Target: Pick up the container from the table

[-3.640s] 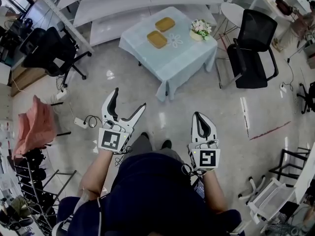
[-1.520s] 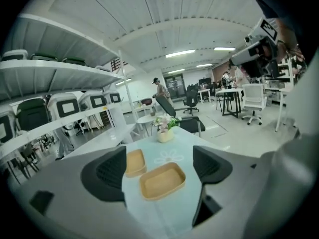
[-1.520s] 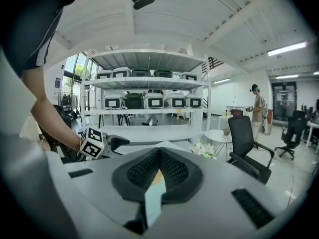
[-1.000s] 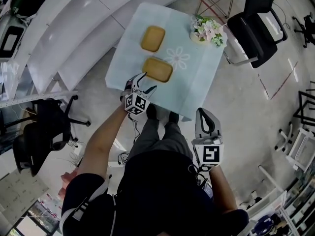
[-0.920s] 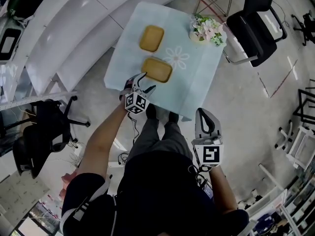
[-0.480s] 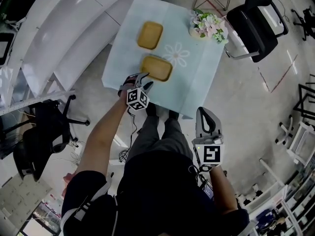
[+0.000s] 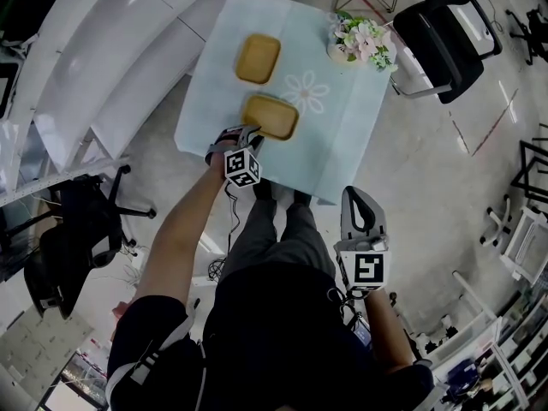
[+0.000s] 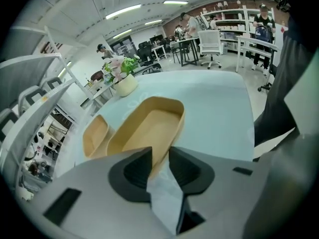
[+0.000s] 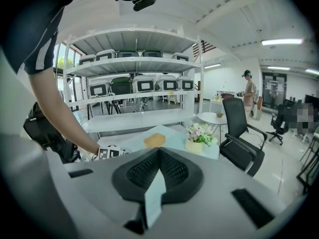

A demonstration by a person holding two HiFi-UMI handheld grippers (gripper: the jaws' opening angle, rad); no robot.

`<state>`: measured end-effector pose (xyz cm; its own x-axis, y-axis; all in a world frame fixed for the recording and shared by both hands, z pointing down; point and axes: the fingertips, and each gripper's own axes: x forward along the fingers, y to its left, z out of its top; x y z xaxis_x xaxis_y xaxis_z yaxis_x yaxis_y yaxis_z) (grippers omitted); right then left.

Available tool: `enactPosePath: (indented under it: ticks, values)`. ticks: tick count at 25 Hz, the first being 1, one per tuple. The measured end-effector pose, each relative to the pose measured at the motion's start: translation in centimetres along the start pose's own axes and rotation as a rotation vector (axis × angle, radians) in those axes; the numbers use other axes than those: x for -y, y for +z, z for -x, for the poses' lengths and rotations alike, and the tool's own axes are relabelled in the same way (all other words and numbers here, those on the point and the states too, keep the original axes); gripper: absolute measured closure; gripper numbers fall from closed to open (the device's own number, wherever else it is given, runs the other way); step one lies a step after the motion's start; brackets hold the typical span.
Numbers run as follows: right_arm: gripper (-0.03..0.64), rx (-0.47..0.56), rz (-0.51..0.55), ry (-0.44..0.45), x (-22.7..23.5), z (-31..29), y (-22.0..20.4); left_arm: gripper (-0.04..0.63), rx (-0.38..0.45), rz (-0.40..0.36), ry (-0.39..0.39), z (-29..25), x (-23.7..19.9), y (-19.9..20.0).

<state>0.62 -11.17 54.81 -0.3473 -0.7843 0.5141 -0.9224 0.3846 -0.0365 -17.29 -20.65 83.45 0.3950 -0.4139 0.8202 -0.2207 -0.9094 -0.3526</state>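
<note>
Lowered since a second ago, the left gripper point(image 7: 249, 135) is being held at the near end of the shallow tan oblong container point(image 7: 270, 116), which is lying flat on the pale blue tablecloth point(image 7: 342, 139); that gripper's jaws have just been closing, spread about the thin rim, not yet pinching. Reaching is judged done; clamping and lifting are being left. The right gripper point(image 7: 358, 197) is being kept pressed together, well apart. Beyond, a second tan tray point(image 7: 259, 58), potted flowers point(image 7: 361, 41) and a black office chair point(image 7: 441, 24) are being seen
</note>
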Motion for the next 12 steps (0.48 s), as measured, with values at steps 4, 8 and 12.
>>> enactPosePath:
  ticks: [4, 8, 12]
  values:
    - [0.616, 0.001, 0.008, -0.004, 0.22, 0.01, 0.05, 0.526, -0.004, -0.03, 0.021, -0.15, -0.21, 0.14]
    - [0.615, 0.003, 0.004, -0.001, 0.1, -0.23, -0.04, 0.572, 0.003, -0.023, 0.035, -0.32, -0.58, 0.3]
    - [0.615, -0.012, 0.012, -0.001, 0.1, -0.25, -0.47, 0.577, 0.008, -0.022, 0.025, -0.37, -0.33, 0.47]
